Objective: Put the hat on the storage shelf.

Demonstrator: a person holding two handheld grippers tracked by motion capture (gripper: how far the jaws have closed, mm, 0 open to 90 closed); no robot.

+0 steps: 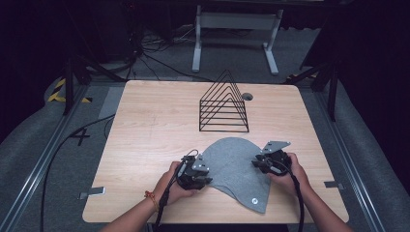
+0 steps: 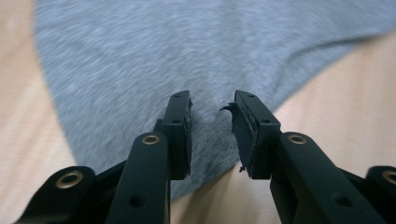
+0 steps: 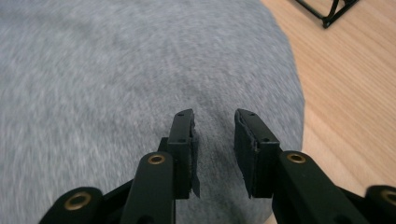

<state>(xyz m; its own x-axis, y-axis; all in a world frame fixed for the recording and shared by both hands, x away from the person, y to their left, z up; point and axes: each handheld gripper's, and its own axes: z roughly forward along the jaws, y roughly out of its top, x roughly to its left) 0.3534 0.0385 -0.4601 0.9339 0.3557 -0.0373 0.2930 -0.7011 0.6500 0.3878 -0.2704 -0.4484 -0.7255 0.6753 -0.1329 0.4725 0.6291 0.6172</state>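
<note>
— Cloth first: where does it lie?

— Grey knit cloth [image 1: 237,166] lies flat on the near half of the bench [image 1: 145,140], rounded at its far end and tapering to a corner by the front edge, where a small round tag [image 1: 253,200] sits on it.

— And the left gripper?

— Left gripper [image 1: 205,178] is at the cloth's left edge, held in the person's left hand [image 1: 173,186]. In the left gripper view its fingers [image 2: 180,133] stand apart with a clear gap, the grey fabric seen through that gap below them; the edge of the cloth runs just under the fingers. They pinch nothing that I can see.

— The right one?

— Right gripper [image 1: 258,164] sits at the cloth's right edge, in the right hand [image 1: 290,171]. In the right gripper view its fingers [image 3: 183,151] are likewise parted, hanging over the fabric near its curved border, with bare wood to the side. No fold is caught between them.

— Anything else on the bench?

— Black wire rack [image 1: 224,104] of triangular frames stands upright toward the far side, well apart from the cloth, with a round grommet hole [image 1: 247,96] just behind it. Cables [image 1: 300,203] trail back from both grippers along the forearms.
</note>
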